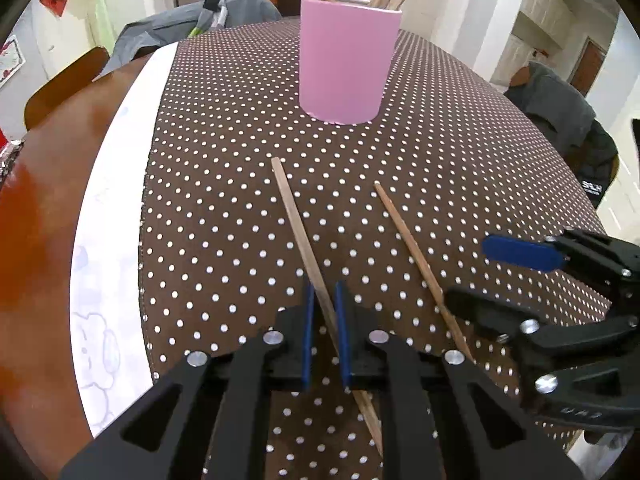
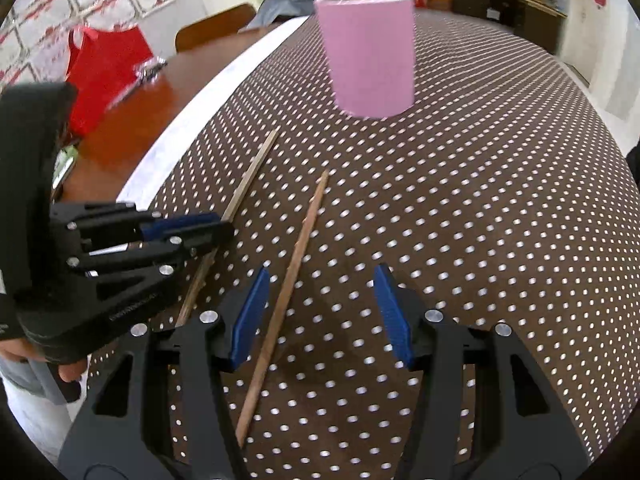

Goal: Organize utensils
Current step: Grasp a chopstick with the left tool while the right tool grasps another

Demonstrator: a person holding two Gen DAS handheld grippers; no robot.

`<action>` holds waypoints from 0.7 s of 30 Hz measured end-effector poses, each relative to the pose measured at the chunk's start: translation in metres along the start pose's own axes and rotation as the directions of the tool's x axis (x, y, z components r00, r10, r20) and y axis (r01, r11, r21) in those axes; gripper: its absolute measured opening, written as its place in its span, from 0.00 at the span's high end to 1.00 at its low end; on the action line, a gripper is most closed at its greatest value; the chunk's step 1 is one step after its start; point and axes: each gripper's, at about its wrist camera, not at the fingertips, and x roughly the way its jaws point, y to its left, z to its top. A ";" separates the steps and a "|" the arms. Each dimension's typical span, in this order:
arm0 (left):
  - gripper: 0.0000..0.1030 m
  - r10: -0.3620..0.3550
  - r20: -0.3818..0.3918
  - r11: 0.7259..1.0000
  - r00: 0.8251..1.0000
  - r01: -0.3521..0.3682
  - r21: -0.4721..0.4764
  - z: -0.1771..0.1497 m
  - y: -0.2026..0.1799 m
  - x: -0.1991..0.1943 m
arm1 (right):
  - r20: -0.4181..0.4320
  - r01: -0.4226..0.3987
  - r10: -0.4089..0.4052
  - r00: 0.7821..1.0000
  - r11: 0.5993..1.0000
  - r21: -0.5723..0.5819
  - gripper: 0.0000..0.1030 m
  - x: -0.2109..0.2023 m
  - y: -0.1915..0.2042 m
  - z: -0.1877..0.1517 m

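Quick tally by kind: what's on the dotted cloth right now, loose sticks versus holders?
Loose wooden sticks: 2, left stick between the left gripper pads, right stick between the right gripper pads
Pink cup holding sticks: 1
Total: 3

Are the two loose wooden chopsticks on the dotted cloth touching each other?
Apart. The right wrist view shows dotted cloth between the left chopstick and the right chopstick along their visible length.

Right tool [image 2: 320, 312] spread around chopstick [image 2: 286, 300], pink cup [image 2: 370, 56] beyond, left tool [image 2: 188, 228] beside.
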 end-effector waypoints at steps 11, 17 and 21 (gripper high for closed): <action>0.89 -0.002 -0.007 1.000 1.000 0.002 0.006 0.003 0.003 0.002 | -0.064 0.101 -0.112 0.992 0.983 -0.156 0.77 0.016 0.022 0.009; 0.89 0.005 0.000 1.000 1.000 -0.005 -0.012 0.010 0.003 0.006 | -0.085 0.061 -0.075 0.994 0.986 -0.154 0.89 0.019 0.013 0.023; 0.92 0.019 0.008 1.000 1.000 -0.019 -0.012 0.013 0.001 0.007 | -0.099 0.024 -0.039 0.994 0.989 -0.148 0.92 0.022 0.009 0.029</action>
